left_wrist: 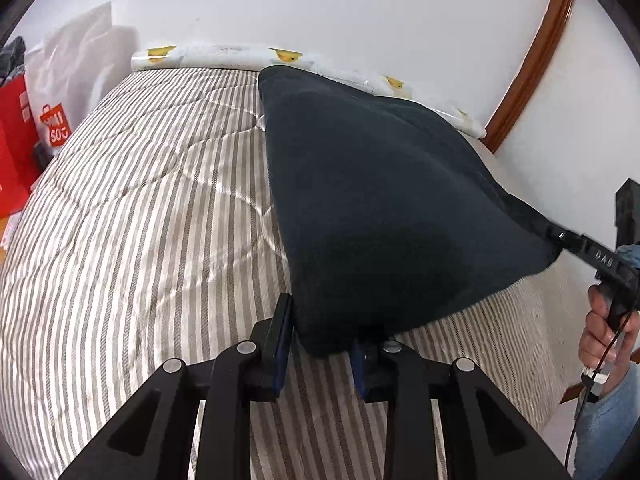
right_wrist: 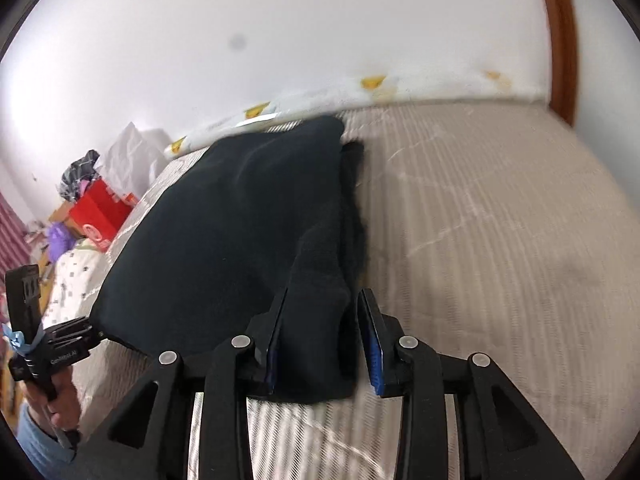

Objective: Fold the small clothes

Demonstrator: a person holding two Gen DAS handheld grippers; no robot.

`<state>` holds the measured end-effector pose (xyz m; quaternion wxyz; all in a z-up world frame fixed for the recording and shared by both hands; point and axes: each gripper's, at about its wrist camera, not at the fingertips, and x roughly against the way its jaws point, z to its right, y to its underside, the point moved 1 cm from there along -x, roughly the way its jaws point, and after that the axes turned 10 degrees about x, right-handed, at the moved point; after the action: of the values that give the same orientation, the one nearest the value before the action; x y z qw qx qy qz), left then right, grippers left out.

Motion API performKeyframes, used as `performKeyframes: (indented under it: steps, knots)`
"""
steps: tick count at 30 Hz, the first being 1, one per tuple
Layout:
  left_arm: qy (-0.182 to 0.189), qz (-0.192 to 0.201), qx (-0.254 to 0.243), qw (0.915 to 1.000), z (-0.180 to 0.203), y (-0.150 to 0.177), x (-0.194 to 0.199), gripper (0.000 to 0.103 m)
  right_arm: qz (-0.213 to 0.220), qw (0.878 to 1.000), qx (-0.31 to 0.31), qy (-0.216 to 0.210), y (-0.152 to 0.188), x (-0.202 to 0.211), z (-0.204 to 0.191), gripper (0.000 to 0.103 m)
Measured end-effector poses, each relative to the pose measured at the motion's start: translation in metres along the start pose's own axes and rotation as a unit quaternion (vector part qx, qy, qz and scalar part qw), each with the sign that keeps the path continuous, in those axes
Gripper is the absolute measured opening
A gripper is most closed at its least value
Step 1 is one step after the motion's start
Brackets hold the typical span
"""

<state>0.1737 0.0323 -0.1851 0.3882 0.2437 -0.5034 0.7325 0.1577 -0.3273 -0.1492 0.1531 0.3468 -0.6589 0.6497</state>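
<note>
A dark navy garment spreads over the striped bed, its near edge stretched between both grippers. In the left wrist view my left gripper has one near corner filling the gap between its pads, which press on it. My right gripper meets the other corner at the far right. In the right wrist view the garment bunches between the jaws of the right gripper. It lies against the left pad, while a gap shows before the blue right pad. The left gripper touches the garment's left corner.
The bed has a beige-and-white striped quilt. A white roll with yellow marks lies along the wall. Red and white shopping bags stand left of the bed. A brown wooden frame runs up the right wall. A hand holds the right gripper.
</note>
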Motion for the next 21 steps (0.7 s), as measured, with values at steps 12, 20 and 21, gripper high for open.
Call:
performKeyframes:
  steps: [12,20,21]
  knots:
    - [-0.007,0.037,-0.025,0.9990,0.014,0.008,0.045,0.035,-0.006,0.995,0.060,0.075,0.010,-0.027,-0.025,0.033]
    - [-0.012,0.040,-0.015,0.9990,0.021,-0.029,0.021,0.035,-0.023,0.997,0.044,0.063,0.007,-0.007,-0.011,0.033]
    - [-0.010,0.036,-0.013,0.9992,0.020,-0.030,0.017,0.035,-0.022,0.997,0.045,0.064,0.004,-0.003,-0.010,0.034]
